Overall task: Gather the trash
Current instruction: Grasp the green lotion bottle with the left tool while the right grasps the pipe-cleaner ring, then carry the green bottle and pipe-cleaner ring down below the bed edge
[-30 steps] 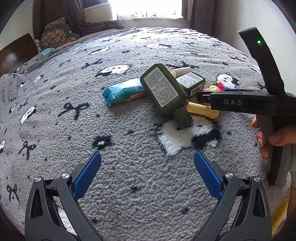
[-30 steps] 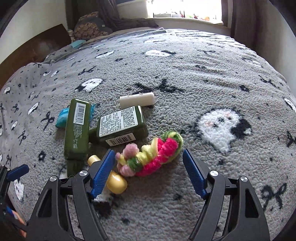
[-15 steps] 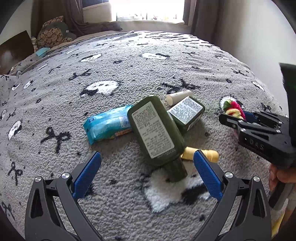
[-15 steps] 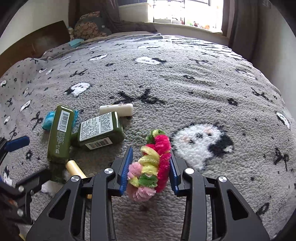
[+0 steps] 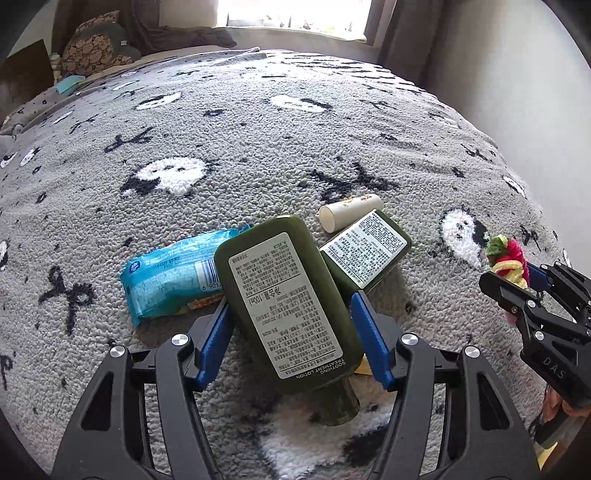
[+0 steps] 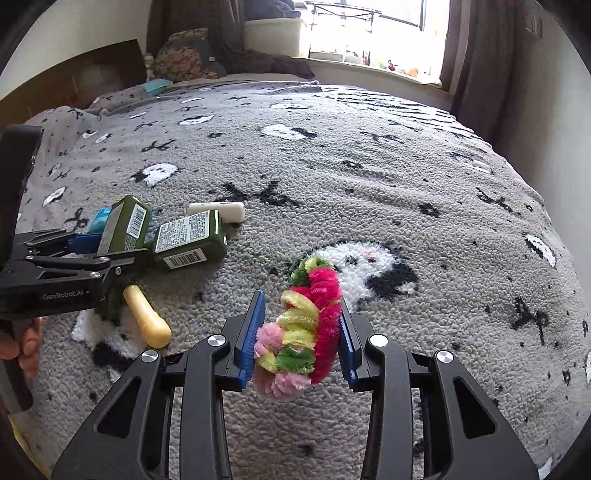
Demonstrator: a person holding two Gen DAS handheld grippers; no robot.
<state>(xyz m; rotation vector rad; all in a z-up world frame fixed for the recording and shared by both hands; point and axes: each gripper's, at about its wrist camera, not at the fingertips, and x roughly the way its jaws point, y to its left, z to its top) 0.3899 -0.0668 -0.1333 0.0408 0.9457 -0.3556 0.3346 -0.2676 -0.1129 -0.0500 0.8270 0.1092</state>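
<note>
A large dark green lotion bottle lies label-up across a smaller green bottle. My left gripper straddles the large bottle, its jaws closing, and the blue pads meet both of the bottle's sides. A blue snack wrapper lies to the left, a white tube behind, and a yellow tube nearer. My right gripper is shut on a pink, yellow and green fuzzy ring and holds it above the blanket. In the right wrist view my left gripper is at the far left.
Everything lies on a bed with a grey fleece blanket patterned with bows and white cats. Pillows and a wooden headboard are at the far left, and a curtained window is behind. A wall runs along the right side.
My left gripper moved forward over the large green bottle and narrowed from wide open onto its sides. My right gripper closed on the fuzzy ring and raised it slightly.
</note>
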